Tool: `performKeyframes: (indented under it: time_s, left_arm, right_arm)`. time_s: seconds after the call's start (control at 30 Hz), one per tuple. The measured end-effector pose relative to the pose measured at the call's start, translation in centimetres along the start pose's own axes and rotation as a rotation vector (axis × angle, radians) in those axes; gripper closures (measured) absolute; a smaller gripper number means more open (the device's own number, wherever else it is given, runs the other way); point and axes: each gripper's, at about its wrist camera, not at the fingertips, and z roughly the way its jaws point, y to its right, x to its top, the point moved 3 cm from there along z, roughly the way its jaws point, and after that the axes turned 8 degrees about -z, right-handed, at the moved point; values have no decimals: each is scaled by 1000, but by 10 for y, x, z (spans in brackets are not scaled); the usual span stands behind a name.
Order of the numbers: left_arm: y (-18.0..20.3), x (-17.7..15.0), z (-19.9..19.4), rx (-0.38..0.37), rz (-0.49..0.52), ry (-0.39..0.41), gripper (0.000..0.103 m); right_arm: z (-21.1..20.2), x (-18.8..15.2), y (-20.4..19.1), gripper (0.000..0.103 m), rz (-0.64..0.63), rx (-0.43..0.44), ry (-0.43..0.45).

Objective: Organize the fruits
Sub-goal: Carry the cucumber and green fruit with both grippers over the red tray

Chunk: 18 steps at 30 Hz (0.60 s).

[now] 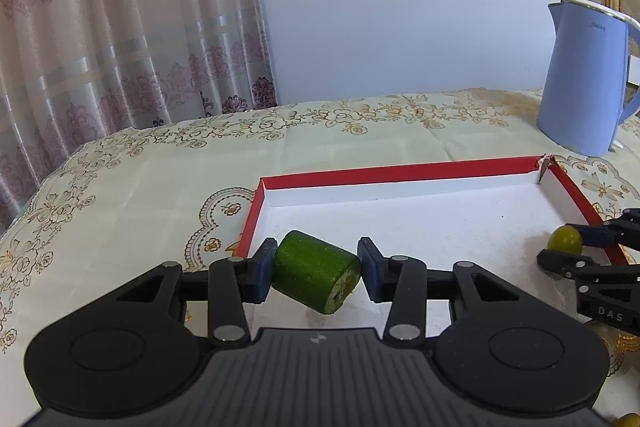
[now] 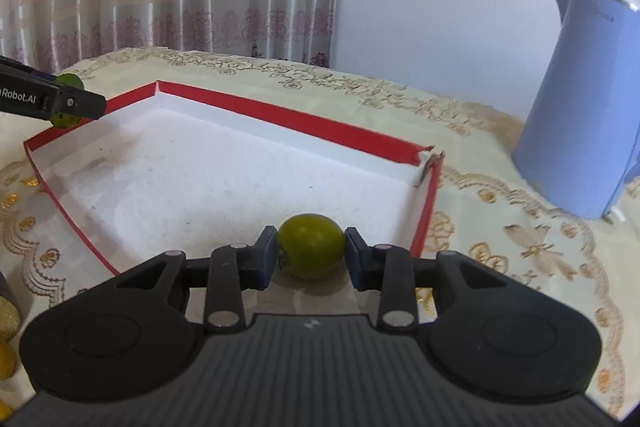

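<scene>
My left gripper (image 1: 316, 269) is shut on a short green cucumber chunk (image 1: 314, 271), held tilted over the near left corner of a shallow red-sided box (image 1: 400, 171) with a white floor. At the right edge of the left wrist view, my right gripper (image 1: 558, 247) shows holding a small green tomato (image 1: 565, 239). In the right wrist view, my right gripper (image 2: 311, 254) is shut on that round green tomato (image 2: 311, 245) just above the red-sided box (image 2: 280, 115) near its right wall. The left gripper (image 2: 70, 103) with its cucumber chunk (image 2: 69, 81) shows at far left.
A light blue electric kettle (image 1: 584, 79) (image 2: 580, 107) stands on the floral tablecloth (image 1: 140, 187) behind the box's right corner. Patterned curtains hang at the back left. Yellow and pale items (image 2: 6, 331) lie at the lower left edge of the right wrist view.
</scene>
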Motion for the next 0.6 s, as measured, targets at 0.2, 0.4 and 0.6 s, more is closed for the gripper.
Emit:
performKeyframes:
  time_s: [0.2, 0.4, 0.6]
  left_arm:
    - [1, -1, 3, 1, 4, -5, 61]
    - [4, -3, 6, 10, 8, -15, 61]
    - [9, -5, 8, 12, 18, -22, 60]
  right_arm:
    - [-6, 0, -1, 70, -10, 1, 6]
    - [-10, -2, 0, 70, -10, -8, 8]
    - [-8, -5, 1, 70, -7, -3, -4]
